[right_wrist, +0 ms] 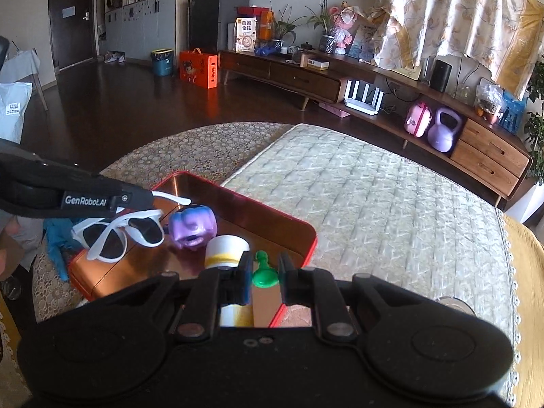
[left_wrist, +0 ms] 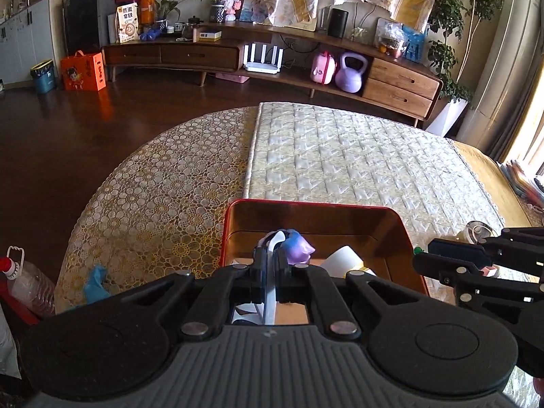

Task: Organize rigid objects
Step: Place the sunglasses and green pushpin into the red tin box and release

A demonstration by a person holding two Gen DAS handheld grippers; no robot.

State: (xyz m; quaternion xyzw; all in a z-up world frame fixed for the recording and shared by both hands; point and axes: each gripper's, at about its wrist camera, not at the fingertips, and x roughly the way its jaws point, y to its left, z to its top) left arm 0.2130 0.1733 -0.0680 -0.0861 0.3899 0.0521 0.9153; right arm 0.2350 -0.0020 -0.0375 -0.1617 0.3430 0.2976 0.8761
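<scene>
A red tin tray [left_wrist: 406,234] with a coppery inside sits on the table; it also shows in the right wrist view [right_wrist: 307,227]. My left gripper [left_wrist: 271,255] is shut on the arm of white sunglasses [right_wrist: 119,234], held over the tray's left part. A purple-blue toy [right_wrist: 193,226] and a white bottle with a yellow band [right_wrist: 226,250] lie in the tray. My right gripper [right_wrist: 266,272] is shut on a green chess pawn [right_wrist: 264,273] above the tray's near corner. The purple toy [left_wrist: 299,246] shows just past my left fingertips.
A quilted white mat [right_wrist: 391,210] covers the table's right part and a lace cloth [left_wrist: 153,197] the left. A blue glove [left_wrist: 95,282] lies left of the tray. A plastic bottle [left_wrist: 27,282] stands at the table's left edge. A glass lid [left_wrist: 477,229] sits at right.
</scene>
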